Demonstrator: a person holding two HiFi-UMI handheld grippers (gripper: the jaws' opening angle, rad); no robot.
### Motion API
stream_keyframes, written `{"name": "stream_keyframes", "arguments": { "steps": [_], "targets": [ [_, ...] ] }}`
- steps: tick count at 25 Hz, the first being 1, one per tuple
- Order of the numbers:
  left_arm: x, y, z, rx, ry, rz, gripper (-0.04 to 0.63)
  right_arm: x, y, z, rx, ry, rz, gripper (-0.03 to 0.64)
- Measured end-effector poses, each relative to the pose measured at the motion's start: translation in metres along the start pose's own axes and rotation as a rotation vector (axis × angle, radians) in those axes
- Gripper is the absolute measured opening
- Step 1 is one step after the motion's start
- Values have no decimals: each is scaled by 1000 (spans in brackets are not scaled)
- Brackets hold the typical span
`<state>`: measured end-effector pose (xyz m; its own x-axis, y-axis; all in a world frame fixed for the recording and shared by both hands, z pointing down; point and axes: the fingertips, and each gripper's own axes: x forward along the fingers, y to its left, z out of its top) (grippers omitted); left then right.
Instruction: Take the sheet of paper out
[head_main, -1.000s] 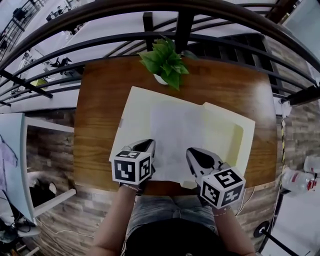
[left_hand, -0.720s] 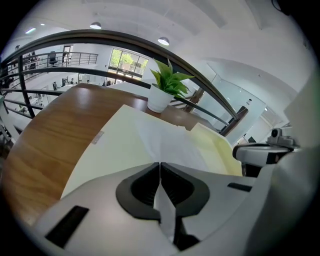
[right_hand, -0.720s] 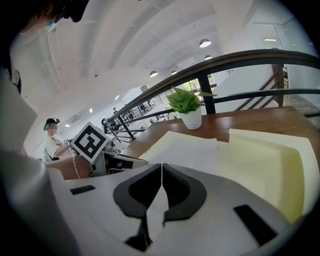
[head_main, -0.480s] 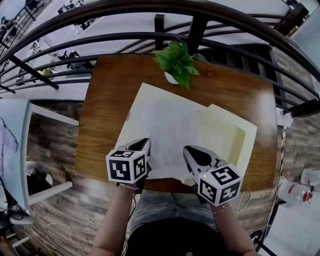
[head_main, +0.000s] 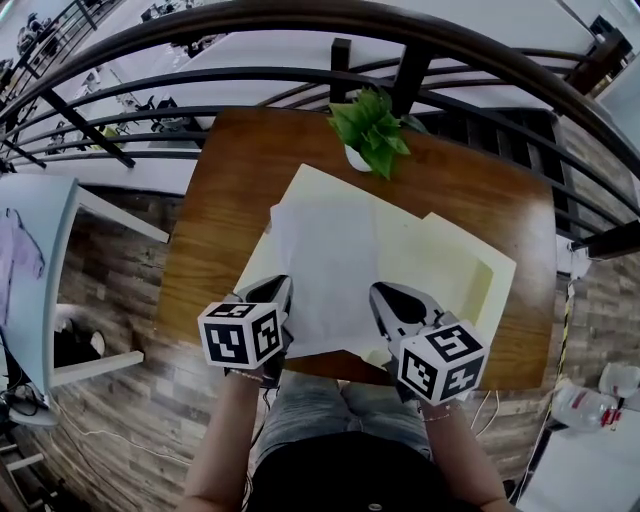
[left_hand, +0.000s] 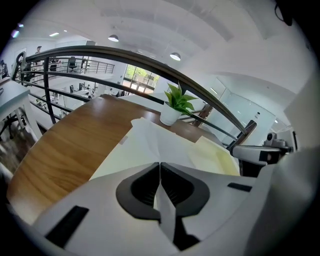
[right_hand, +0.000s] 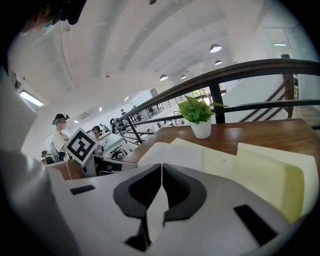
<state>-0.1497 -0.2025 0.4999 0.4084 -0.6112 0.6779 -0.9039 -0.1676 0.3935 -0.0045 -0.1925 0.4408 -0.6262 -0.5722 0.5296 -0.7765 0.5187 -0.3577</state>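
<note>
Lower centre of the head view: I hold the sheet of paper (head_main: 325, 265) by its near edge. The left gripper (left_hand: 160, 166) and the right gripper (right_hand: 161, 169) are each pinched tight on it near a bottom corner. I reckon two grips let the thin page lift flat rather than fold. The sheet lies skewed across the left half of the open folder (head_main: 445, 265), mid-frame on the wooden table (head_main: 215, 190), with a potted plant (head_main: 372, 125) at top centre. It is not yet clear of the folder.
</note>
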Motion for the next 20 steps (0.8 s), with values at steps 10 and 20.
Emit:
{"name": "stream_keyframes", "arguments": {
  "steps": [10,20],
  "targets": [
    [-33,-6,20,21,-107,37,25,-17,-5,17,-26,-50,5,28],
    [-66,-38,58,72,-226,-6,25,-38,-5,41,-46,-117,1,28]
  ]
}}
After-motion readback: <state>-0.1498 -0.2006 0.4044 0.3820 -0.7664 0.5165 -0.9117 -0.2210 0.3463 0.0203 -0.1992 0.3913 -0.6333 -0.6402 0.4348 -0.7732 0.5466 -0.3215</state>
